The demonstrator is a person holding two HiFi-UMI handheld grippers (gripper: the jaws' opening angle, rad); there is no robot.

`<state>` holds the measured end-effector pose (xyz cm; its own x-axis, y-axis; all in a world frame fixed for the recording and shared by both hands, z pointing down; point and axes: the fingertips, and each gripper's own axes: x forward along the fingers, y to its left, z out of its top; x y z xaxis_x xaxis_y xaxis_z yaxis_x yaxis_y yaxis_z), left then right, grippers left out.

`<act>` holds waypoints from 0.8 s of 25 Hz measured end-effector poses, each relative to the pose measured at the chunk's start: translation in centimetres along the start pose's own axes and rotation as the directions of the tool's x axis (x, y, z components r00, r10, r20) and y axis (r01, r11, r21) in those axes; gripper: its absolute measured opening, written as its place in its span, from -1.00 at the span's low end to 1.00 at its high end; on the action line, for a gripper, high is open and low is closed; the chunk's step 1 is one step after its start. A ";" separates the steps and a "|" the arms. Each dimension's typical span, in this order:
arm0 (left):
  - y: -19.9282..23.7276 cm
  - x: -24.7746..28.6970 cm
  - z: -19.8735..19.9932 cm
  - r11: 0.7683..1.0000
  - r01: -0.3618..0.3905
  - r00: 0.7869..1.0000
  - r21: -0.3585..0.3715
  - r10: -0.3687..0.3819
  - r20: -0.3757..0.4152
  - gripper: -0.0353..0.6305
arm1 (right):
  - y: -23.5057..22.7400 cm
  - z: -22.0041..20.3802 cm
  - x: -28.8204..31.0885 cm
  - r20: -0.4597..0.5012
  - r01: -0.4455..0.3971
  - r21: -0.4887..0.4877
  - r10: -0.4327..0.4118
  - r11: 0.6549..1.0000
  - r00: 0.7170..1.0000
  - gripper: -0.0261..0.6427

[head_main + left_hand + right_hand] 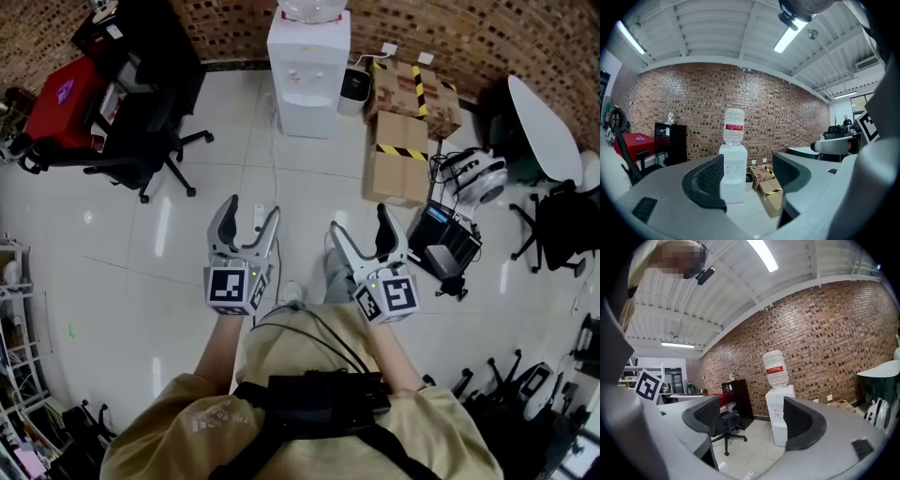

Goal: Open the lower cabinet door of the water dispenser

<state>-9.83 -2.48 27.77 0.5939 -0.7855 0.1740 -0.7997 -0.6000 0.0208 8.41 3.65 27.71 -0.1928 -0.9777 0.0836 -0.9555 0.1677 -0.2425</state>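
Observation:
A white water dispenser (307, 73) with a clear bottle on top stands against the brick wall, far ahead of me. Its lower cabinet door (307, 117) is closed. In the left gripper view the dispenser (732, 173) shows between the jaws, some way off. It stands just left of the right jaw in the right gripper view (777, 423). My left gripper (246, 223) and right gripper (360, 228) are both open and empty, held side by side above the tiled floor.
Cardboard boxes (401, 141) with hazard tape and a small bin (354, 89) sit right of the dispenser. A black office chair (141, 150) and a red-topped table (61, 98) stand at left. A cable (274, 159) and power strip (260, 217) lie on the floor. Equipment (450, 239) is at right.

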 end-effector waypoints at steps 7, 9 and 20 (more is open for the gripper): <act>-0.6 8.0 2.5 0.998 -0.054 0.999 0.012 0.054 0.006 0.06 | -6.0 2.8 7.7 0.002 -0.089 -0.001 0.089 0.996 0.996 0.37; -0.4 10.5 3.5 0.998 -0.066 0.998 0.004 0.066 0.011 0.06 | -7.8 3.1 10.1 -0.001 -0.107 0.014 0.107 0.994 0.994 0.37; 1.6 18.6 0.9 0.985 -0.170 0.981 0.005 0.170 -0.092 0.06 | -17.1 0.1 18.2 -0.089 -0.119 0.041 0.122 0.992 0.988 0.28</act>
<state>-0.01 -18.22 30.13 0.4385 -0.8587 0.2651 -0.8887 -0.4583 -0.0146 21.27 -17.01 33.25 -0.3274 -0.9346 0.1391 -0.9158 0.2776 -0.2904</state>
